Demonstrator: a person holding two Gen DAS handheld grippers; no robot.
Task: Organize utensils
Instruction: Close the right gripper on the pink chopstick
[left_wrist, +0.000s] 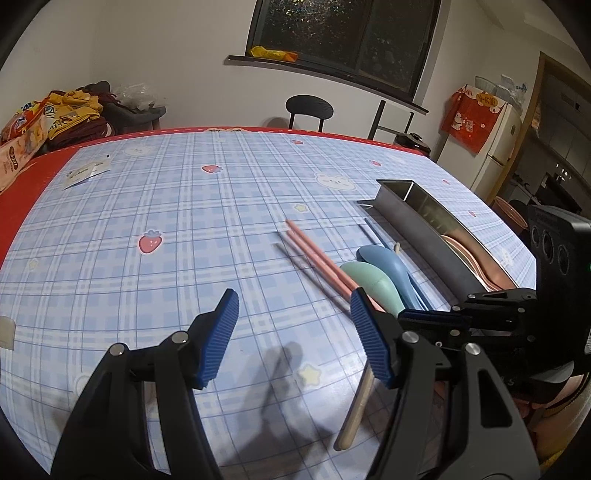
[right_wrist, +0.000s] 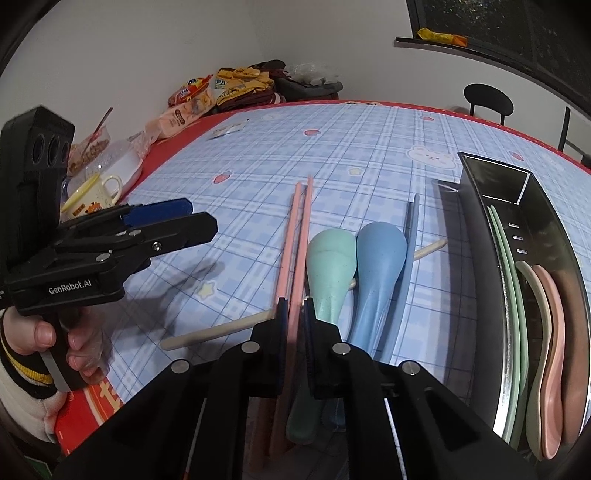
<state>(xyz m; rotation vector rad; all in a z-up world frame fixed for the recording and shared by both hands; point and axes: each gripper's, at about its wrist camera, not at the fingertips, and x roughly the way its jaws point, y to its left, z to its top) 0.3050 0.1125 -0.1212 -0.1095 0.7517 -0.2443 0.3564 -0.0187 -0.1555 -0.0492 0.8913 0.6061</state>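
Observation:
My right gripper (right_wrist: 294, 310) is shut on a pair of pink chopsticks (right_wrist: 298, 236), which point away over the table; they also show in the left wrist view (left_wrist: 317, 254). Beside them lie a green spoon (right_wrist: 328, 266), a blue spoon (right_wrist: 380, 258), blue chopsticks (right_wrist: 410, 229) and a cream chopstick (right_wrist: 214, 332). A steel utensil box (right_wrist: 491, 177) at the right holds green chopsticks and cream, pink and brown spoons. My left gripper (left_wrist: 291, 314) is open and empty above the tablecloth, left of the utensils.
The table has a blue checked cloth (left_wrist: 184, 221) with red edges. Snack bags and clothes (right_wrist: 236, 88) lie at the far corner, a mug (right_wrist: 99, 192) and food containers at the left edge. A black chair (left_wrist: 309, 109) stands behind the table.

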